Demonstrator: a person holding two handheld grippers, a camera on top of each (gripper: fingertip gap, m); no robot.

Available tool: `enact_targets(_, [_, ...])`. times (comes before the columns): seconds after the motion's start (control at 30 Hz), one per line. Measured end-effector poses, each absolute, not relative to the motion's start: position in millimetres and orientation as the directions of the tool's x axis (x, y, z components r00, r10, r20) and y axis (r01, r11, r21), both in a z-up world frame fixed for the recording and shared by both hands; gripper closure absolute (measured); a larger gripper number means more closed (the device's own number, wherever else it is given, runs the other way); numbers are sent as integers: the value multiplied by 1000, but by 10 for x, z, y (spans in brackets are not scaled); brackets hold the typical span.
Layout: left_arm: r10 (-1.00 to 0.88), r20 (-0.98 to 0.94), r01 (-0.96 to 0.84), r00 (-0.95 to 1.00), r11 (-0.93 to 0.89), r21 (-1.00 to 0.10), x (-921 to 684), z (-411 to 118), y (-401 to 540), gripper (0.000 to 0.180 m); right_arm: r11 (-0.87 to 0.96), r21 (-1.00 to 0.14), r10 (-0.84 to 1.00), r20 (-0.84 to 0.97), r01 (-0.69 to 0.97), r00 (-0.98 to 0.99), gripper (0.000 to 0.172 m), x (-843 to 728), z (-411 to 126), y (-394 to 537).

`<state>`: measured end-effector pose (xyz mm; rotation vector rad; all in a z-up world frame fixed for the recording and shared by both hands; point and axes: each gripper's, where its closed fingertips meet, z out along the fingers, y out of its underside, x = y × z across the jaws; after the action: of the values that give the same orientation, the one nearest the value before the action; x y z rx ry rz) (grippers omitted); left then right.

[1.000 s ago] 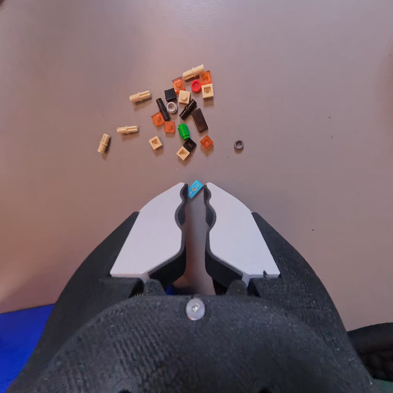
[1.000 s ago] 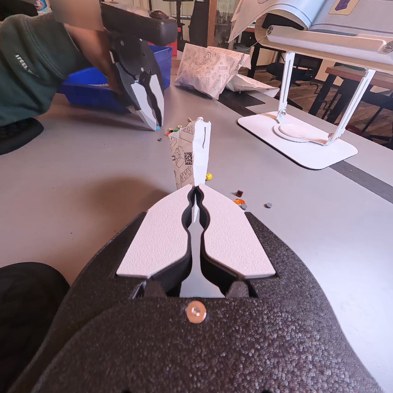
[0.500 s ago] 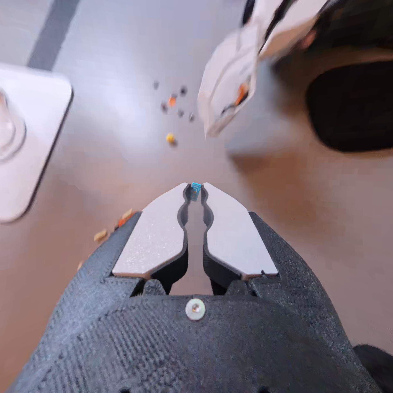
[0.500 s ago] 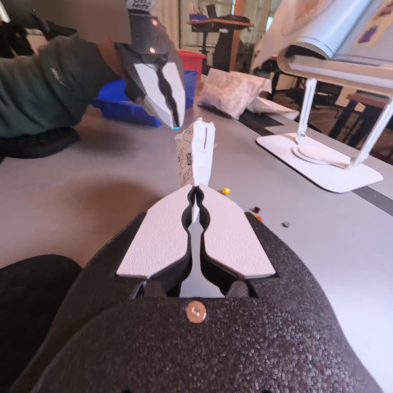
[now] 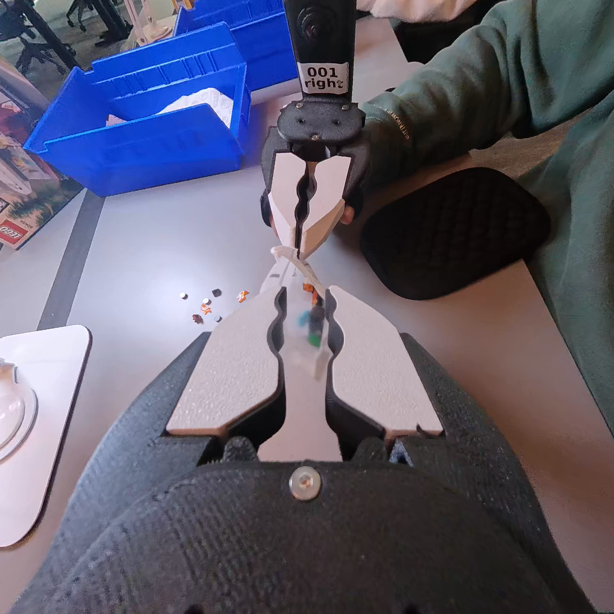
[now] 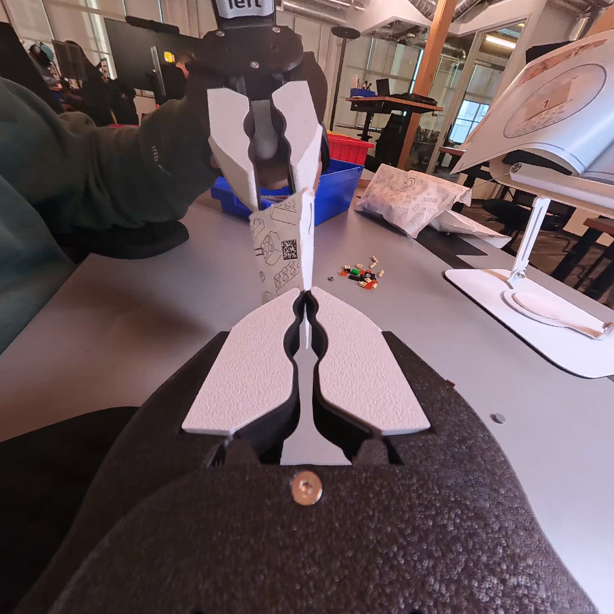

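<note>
Left wrist view: I record a blue bin (image 5: 143,146) near the far left corner of the bench (image 5: 149,252), with white printed paper lying in it, and a second blue bin (image 5: 252,36) behind it whose contents I cannot see. In the right wrist view a red bin (image 6: 349,146) stands farther back, contents hidden. The one open container at hand is a small printed paper bag (image 6: 285,249), held upright above the middle of the bench; through its torn mouth the left wrist view shows small bricks inside, orange, dark, green and a blurred light-blue one. The right gripper (image 6: 307,291) is closed tight on the bag's white edge, both pads pressing the paper. The left gripper (image 5: 305,292) stands narrowly open right over the bag's mouth with nothing pinched; its fingers (image 6: 232,156) flank the bag's top edge, contact uncertain. A cluster of small loose bricks (image 6: 362,275) lies on the bench beyond the bag, and a few scattered pieces (image 5: 212,305) lie beside it.
</note>
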<state>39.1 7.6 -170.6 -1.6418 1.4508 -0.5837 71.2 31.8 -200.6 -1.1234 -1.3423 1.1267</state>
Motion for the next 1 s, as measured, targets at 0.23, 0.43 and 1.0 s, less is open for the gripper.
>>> enact_targets(0.23, [-836, -216, -683, 505, -234, -692, -481, -1873, 514, 168, 126, -991, 992, 126, 52, -4, 171, 760, -1983, 452])
enact_targets(0.43, [-759, -76, -685, 646, -533, -497, -1139, -2769, 714, 166, 99, -988, 993, 106, 115, 57, 171, 769, -2090, 603])
enact_targets(1.0, [-762, 16, -675, 648, -584, -451, -1163, -3075, 696, 173, 92, -983, 993, 103, 158, 60, 171, 747, -2169, 616])
